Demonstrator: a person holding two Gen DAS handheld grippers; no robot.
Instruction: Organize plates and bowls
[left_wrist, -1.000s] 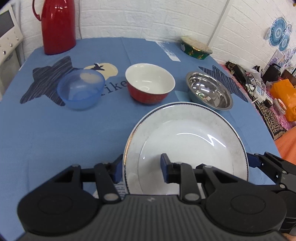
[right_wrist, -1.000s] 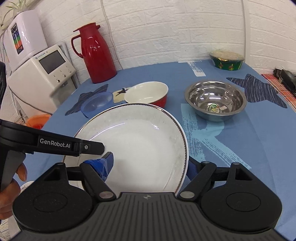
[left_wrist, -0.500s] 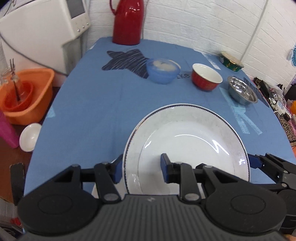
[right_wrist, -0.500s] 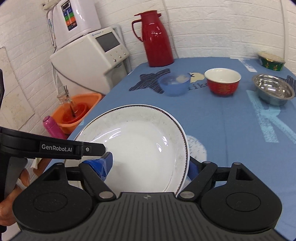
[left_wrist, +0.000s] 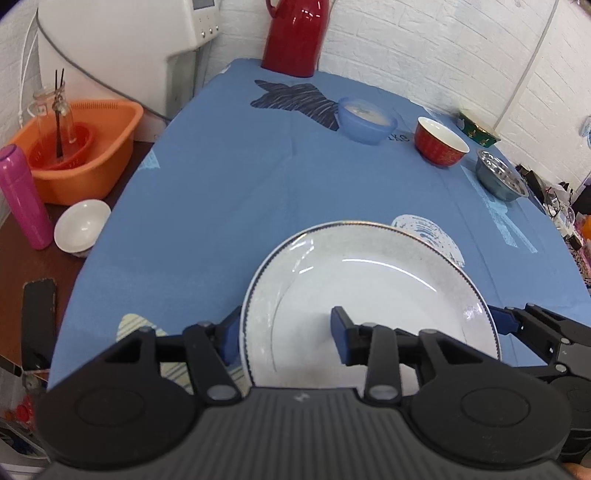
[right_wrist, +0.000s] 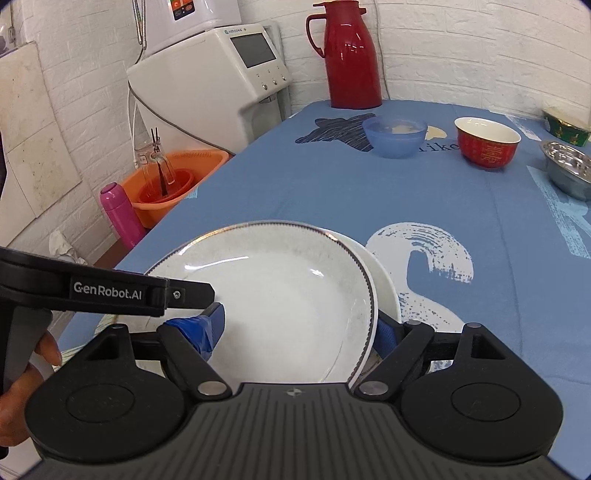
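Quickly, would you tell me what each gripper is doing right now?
Left gripper: closed on the plate, at its left rim.
Right gripper: closed on the same plate, at its right rim.

Black claws (right_wrist: 297, 332), blue pads (right_wrist: 207, 328), probably taped

Near rim of speckled white blue-edged plate (left_wrist: 369, 280) hidden behind left gripper's black body. Second plain white plate (right_wrist: 386, 291) mostly covered beneath it. Shiny steel bowl (right_wrist: 569, 168) cut off at right edge.
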